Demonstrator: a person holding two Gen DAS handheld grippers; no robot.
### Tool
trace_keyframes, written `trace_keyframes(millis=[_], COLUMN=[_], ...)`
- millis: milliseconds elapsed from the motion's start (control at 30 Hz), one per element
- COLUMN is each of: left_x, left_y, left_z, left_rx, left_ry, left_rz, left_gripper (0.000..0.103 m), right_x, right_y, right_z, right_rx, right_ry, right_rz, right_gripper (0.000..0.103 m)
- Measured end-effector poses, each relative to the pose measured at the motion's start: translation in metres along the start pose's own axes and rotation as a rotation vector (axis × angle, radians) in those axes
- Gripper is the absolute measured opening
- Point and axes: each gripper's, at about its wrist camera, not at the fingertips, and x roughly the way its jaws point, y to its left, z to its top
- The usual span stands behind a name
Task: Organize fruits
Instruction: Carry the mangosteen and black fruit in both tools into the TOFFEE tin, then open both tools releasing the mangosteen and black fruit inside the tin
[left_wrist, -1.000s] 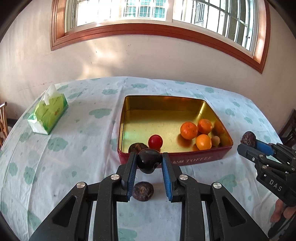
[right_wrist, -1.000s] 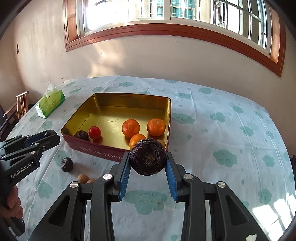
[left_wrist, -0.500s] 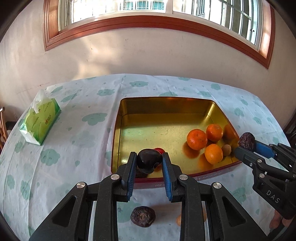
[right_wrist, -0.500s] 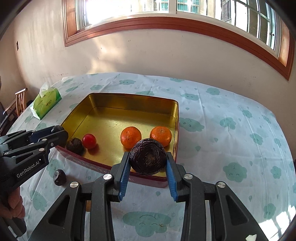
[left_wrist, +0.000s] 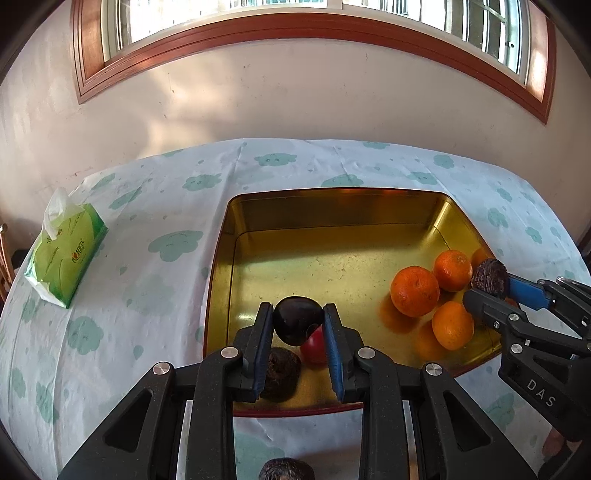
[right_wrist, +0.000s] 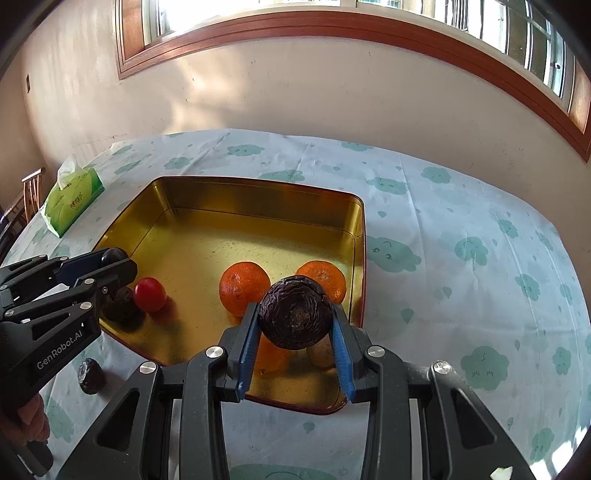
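Note:
Over the near left part of the gold tin (left_wrist: 332, 206), my left gripper (left_wrist: 297, 314) is shut on a smooth dark fruit (left_wrist: 295, 321). Just under it lie a red fruit (left_wrist: 314, 347) and a wrinkled dark fruit (left_wrist: 279, 373). My right gripper (right_wrist: 295, 314) is shut on a wrinkled dark purple fruit (right_wrist: 295, 317) above the tin's (right_wrist: 258, 199) near right corner. Three oranges (right_wrist: 243, 282) and a small brown fruit (right_wrist: 321, 354) lie below and beside it. Each gripper shows in the other's view: right gripper (left_wrist: 489, 288), left gripper (right_wrist: 114, 260).
Another wrinkled dark fruit (right_wrist: 89, 374) lies on the cloud-print cloth in front of the tin. A green tissue pack (left_wrist: 64, 254) sits at the far left of the table. A wooden chair (right_wrist: 29, 192) stands past the left edge. The wall and window are behind.
Both grippers have moved forward and down from in front of the tin to above its near side, each still holding its fruit. The loose fruit on the cloth has slid toward the frame's bottom.

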Motion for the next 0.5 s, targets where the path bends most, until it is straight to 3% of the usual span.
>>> trace_keyframes(millis=[500], left_x=[0.015], left_y=[0.002], left_z=[0.001], left_rx=[-0.003], left_ry=[0.013], left_rz=[-0.009], left_gripper=[0.028], right_x=[0.018], right_y=[0.0], right_z=[0.005], right_rx=[0.015], right_ry=[0.03], right_rz=[0.005], right_gripper=[0.035])
